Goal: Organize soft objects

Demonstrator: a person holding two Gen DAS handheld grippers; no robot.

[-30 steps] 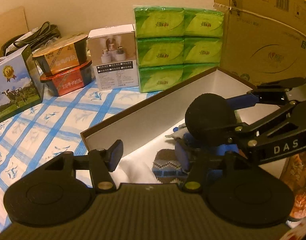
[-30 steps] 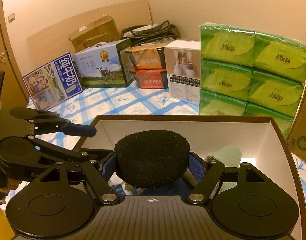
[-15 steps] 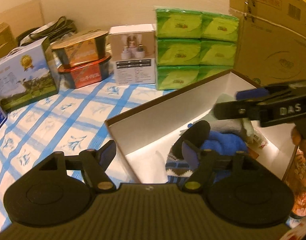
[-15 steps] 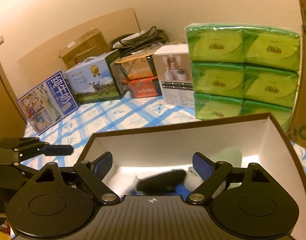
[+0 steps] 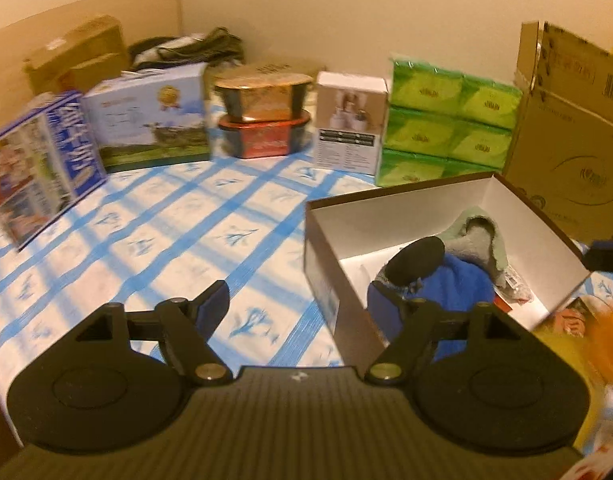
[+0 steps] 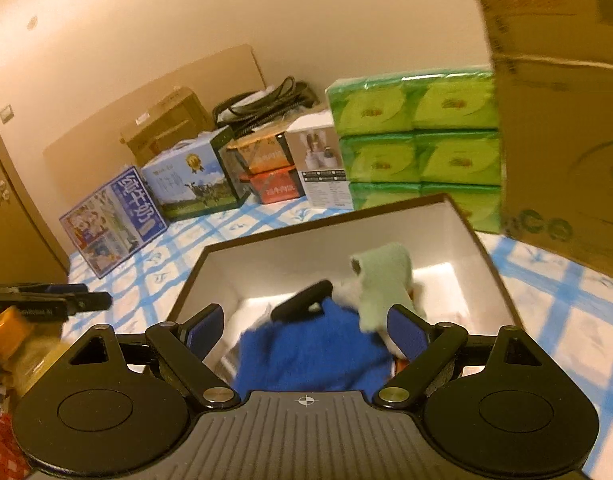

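An open brown box (image 5: 402,216) with white inside stands on the blue-checked cloth. In it lie a black round sponge pad (image 5: 416,261), a blue soft cloth (image 5: 462,286) and a pale green sock (image 5: 480,236). The same box (image 6: 318,248), pad (image 6: 302,300), blue cloth (image 6: 318,348) and green sock (image 6: 386,280) show in the right wrist view. My left gripper (image 5: 298,306) is open and empty at the box's left front corner. My right gripper (image 6: 306,330) is open and empty above the blue cloth.
Green tissue packs (image 5: 446,120), a white carton (image 5: 350,128), stacked food tubs (image 5: 262,116) and milk cartons (image 5: 146,116) line the back wall. A big cardboard box (image 5: 570,132) stands right of the open box. The checked cloth (image 5: 166,216) spreads to the left.
The black sponge pad left my right gripper and now lies in the box. Both grippers have pulled back from the box, the left one moving leftward.
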